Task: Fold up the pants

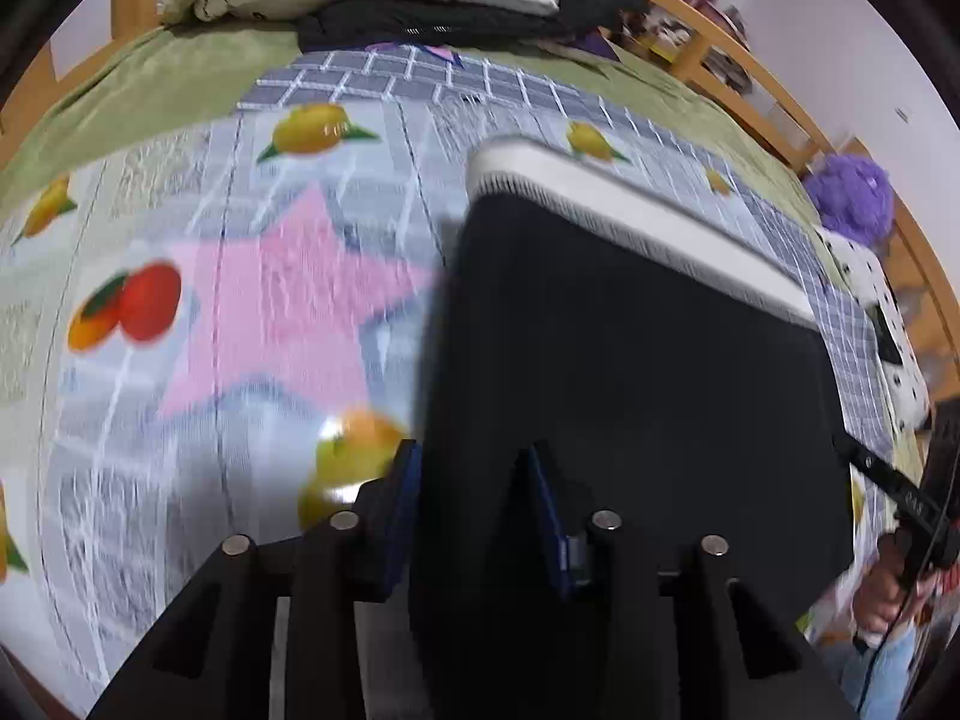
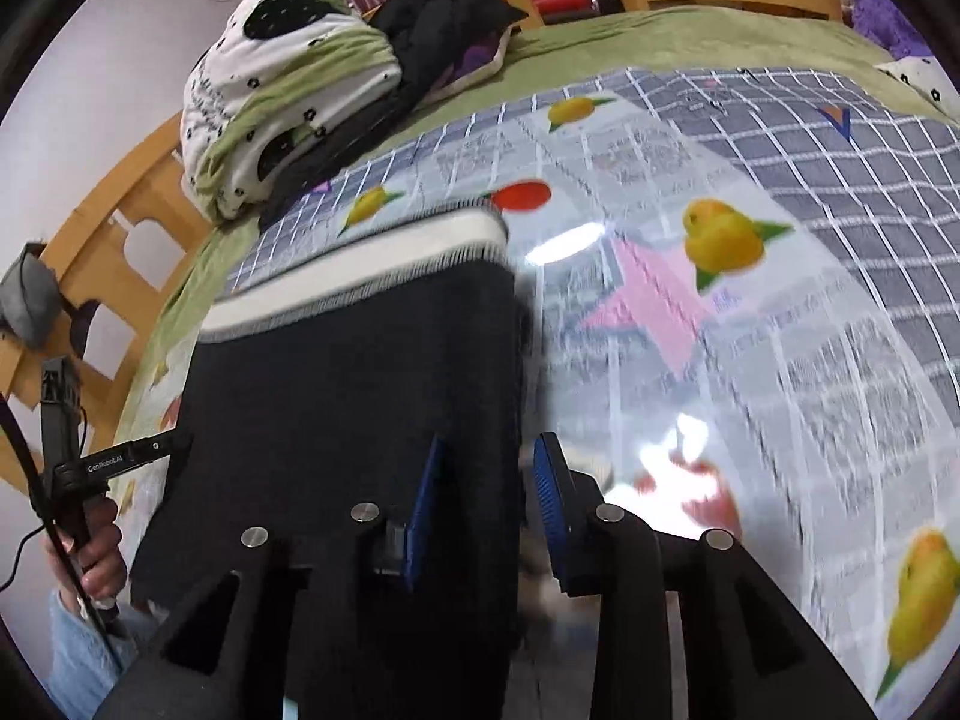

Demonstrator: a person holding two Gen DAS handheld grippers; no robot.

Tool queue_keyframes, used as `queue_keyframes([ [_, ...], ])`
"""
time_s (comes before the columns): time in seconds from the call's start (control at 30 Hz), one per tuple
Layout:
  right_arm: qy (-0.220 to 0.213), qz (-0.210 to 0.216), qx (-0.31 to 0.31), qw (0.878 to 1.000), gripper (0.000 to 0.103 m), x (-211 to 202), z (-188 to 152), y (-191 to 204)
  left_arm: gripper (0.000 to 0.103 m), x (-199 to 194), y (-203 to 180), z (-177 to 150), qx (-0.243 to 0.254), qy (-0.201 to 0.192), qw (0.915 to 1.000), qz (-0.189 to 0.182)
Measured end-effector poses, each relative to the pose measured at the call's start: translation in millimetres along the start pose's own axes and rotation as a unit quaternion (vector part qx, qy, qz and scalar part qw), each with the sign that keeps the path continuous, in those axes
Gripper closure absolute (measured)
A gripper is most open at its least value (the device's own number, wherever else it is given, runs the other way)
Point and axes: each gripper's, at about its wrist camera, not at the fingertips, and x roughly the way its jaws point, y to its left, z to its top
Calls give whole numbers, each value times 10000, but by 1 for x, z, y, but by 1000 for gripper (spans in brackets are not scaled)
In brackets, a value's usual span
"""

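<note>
Over one fruit-print sheet (image 1: 252, 312), two tongs — left (image 1: 474, 510), right (image 2: 486, 504) — each pinch one black pants (image 1: 630, 360) edge.

1. The pants (image 1: 630, 372) are matt black cloth with a white ribbed waistband (image 1: 636, 222).
2. A glossy plastic sheet (image 2: 750, 360) with printed fruit covers the bed.
3. The bed frame (image 2: 120, 252) is light wood.

Bright room light — motion blur, sheet glare, fisheye-warped edges.
</note>
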Motion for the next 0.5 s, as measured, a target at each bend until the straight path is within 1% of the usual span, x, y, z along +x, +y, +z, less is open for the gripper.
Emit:
queue_keyframes([
  [0.03,11,6,-70,10000,71,-3,-5,2,67,-3,1,-8,-1,-52,10000,-4],
  [0.07,-6,-52,-173,9998,72,-5,-11,6,69,-5,3,-17,-15,-175,9998,35],
  [0.1,-46,-166,-313,9994,82,-6,-17,9,84,-7,3,-25,-41,-342,9993,144],
  [0.13,-98,-217,-442,9987,87,-7,-20,13,90,-7,3,-30,-13,-425,9989,208],
  [0.17,-200,-365,-586,9974,92,-8,-23,17,90,-6,-1,-34,149,-458,9984,285],
  [0.2,-237,-491,-676,9962,92,-8,-25,21,91,-8,-7,-37,357,-528,9971,427],
  [0.23,-244,-606,-755,9950,92,-7,-26,24,91,-12,-9,-38,447,-582,9961,496],
  [0.27,-262,-676,-805,9941,92,-6,-27,26,91,-18,-9,-40,482,-624,9955,518],
  [0.33,-268,-674,-818,9940,89,-9,-26,25,91,-30,-5,-46,451,-605,9959,493],
  [0.4,-165,-688,-807,9942,83,-16,-24,22,89,-42,2,-57,324,-559,9977,211],
  [0.47,-189,-581,-704,9956,79,-28,-28,17,79,-54,6,-70,273,-648,9975,-23],
  [0.5,-228,-511,-624,9965,75,-35,-33,14,70,-59,7,-78,288,-675,9973,-82],
])
